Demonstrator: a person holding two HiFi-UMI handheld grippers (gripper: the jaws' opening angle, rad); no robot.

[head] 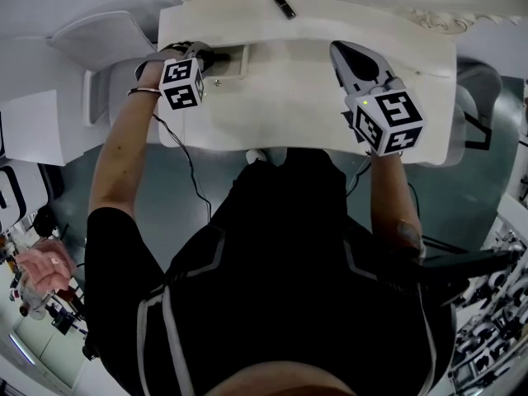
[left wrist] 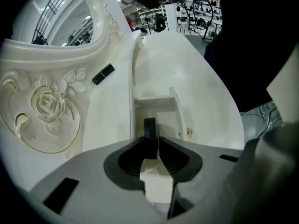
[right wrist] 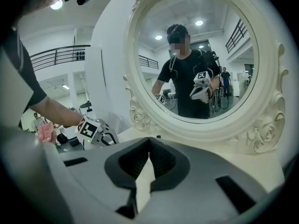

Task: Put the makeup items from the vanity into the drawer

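Note:
The white vanity [head: 305, 97] has a small drawer [head: 239, 63] open at its left. My left gripper [head: 216, 57] hangs at the drawer's mouth. In the left gripper view its jaws [left wrist: 152, 139] are shut on the near end of a slim black makeup item [left wrist: 149, 126], which points into the drawer [left wrist: 156, 99]. A second black makeup tube [head: 283, 5] lies on the raised back ledge, also visible from the left gripper [left wrist: 103, 73]. My right gripper [head: 346, 52] hovers over the right half of the top, shut with nothing in it [right wrist: 149, 141].
An oval mirror [right wrist: 196, 55] in a carved frame [left wrist: 44, 106] stands along the back of the vanity. A white chair [head: 99, 35] sits to the left. A cable [head: 194, 172] hangs off the front edge. Another person's hand [head: 41, 266] shows at far left.

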